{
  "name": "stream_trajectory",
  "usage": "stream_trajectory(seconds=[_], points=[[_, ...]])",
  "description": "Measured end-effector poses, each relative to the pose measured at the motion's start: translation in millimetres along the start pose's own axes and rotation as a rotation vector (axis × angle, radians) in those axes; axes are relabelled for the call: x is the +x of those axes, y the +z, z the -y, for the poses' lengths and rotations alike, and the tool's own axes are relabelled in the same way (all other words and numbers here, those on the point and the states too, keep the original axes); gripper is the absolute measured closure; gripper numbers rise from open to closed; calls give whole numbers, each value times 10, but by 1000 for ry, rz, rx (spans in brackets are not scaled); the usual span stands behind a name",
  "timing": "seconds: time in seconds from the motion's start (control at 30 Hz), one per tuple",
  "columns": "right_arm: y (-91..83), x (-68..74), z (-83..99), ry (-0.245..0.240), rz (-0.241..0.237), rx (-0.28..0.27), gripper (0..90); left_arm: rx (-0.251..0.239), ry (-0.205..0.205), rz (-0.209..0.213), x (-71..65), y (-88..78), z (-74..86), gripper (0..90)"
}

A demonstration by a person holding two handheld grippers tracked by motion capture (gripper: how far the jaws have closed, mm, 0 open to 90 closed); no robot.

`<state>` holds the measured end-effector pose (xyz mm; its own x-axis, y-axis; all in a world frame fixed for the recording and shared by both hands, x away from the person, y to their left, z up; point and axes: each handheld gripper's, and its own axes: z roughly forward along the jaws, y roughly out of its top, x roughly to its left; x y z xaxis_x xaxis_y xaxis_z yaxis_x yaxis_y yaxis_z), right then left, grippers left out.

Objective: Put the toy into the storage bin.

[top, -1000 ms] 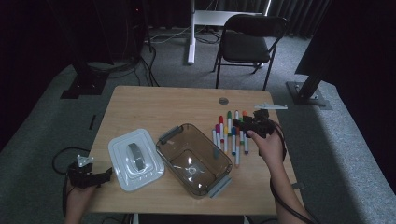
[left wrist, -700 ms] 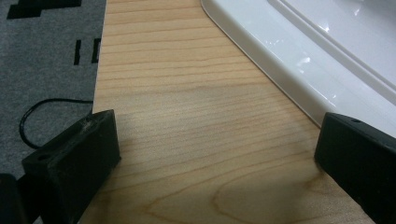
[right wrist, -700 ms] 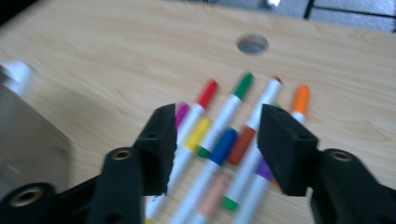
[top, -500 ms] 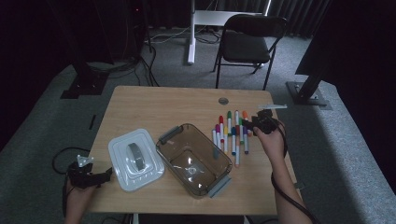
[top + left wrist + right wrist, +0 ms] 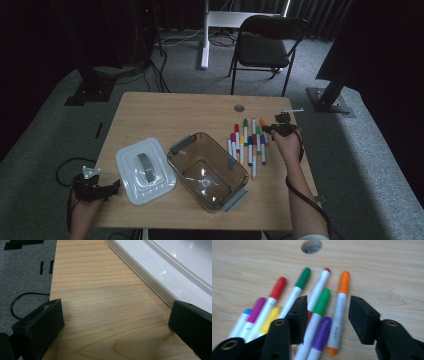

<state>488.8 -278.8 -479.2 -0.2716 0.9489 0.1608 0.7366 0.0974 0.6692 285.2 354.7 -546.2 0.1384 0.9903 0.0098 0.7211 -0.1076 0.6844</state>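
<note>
Two markers (image 5: 329,315) between right tool (image 5: 328,320) pads | lower ends cut off

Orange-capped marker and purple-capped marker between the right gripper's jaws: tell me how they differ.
The orange-capped marker reaches farther up the table than the purple-capped marker, whose cap starts about halfway along it. The orange-capped marker shows its whole length, orange at both ends; the purple-capped marker runs out of the right gripper view at the bottom. Both have white barrels and lie flat, side by side, between the open right gripper jaws.

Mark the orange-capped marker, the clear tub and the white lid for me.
orange-capped marker (image 5: 343,282), right gripper view, on its orange cap.
clear tub (image 5: 175,159), high view, on its left rim.
white lid (image 5: 131,178), high view, on its flat left part.
</note>
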Motion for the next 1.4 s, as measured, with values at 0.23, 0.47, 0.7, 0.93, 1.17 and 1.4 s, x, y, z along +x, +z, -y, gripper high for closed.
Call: stream_trajectory(seconds=[0.23, 0.47, 0.7, 0.93, 1.17, 1.4], points=[[208, -84, -16, 35, 19, 69, 610, 0, 0, 0, -3, -2, 3, 5], [323, -125, -45, 78, 31, 82, 646, 0, 0, 0, -3, -3, 4, 5], [419, -128, -45, 81, 50, 111, 674, 0, -1, 0, -4, -4, 4, 5], [529, -144, -30, 94, 60, 145, 705, 0, -1, 0, -4, -4, 4, 4], [562, -193, -23, 122, 83, 150, 756, 0, -1, 0, -4, -4, 4, 5], [512, -247, -4, 164, 110, 129, 766, 0, -1, 0, -4, -4, 4, 5]])
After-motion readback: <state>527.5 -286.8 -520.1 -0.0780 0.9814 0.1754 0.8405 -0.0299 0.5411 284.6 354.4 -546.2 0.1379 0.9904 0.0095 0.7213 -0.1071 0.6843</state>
